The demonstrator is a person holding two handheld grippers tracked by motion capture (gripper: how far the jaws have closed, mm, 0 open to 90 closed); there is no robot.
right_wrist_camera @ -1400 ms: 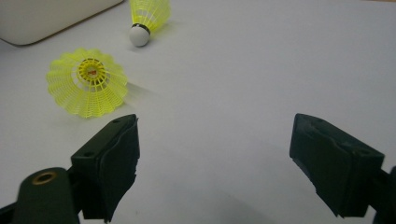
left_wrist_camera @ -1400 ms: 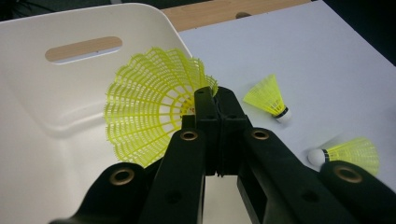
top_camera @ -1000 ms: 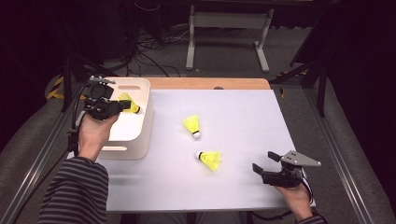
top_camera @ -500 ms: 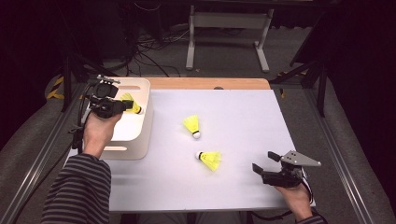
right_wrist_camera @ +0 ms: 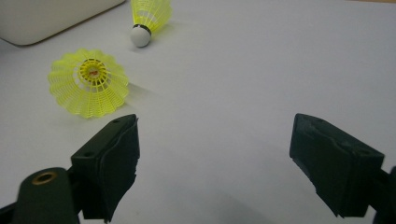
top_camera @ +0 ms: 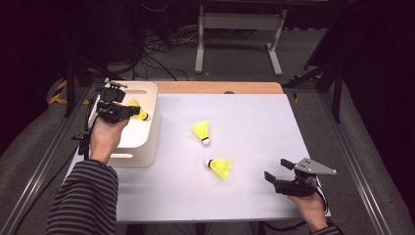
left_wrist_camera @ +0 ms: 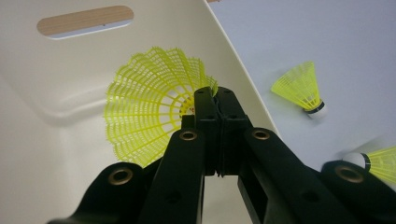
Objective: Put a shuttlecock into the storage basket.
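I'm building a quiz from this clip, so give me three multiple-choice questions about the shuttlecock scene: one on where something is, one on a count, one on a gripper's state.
1. Where is the shuttlecock that the left gripper holds?
A. over the white bin
B. on the floor
C. at the table's right edge

2. How many yellow shuttlecocks lie on the table top?
A. one
B. two
C. four

3. How do the right gripper's jaws stand?
A. shut on a shuttlecock
B. shut on nothing
C. open, with nothing between them

Answers:
1 A: the left gripper pinches the held shuttlecock above the white bin.
2 B: the far shuttlecock and the near shuttlecock lie on the table.
3 C: the right gripper shows bare table between wide jaws.
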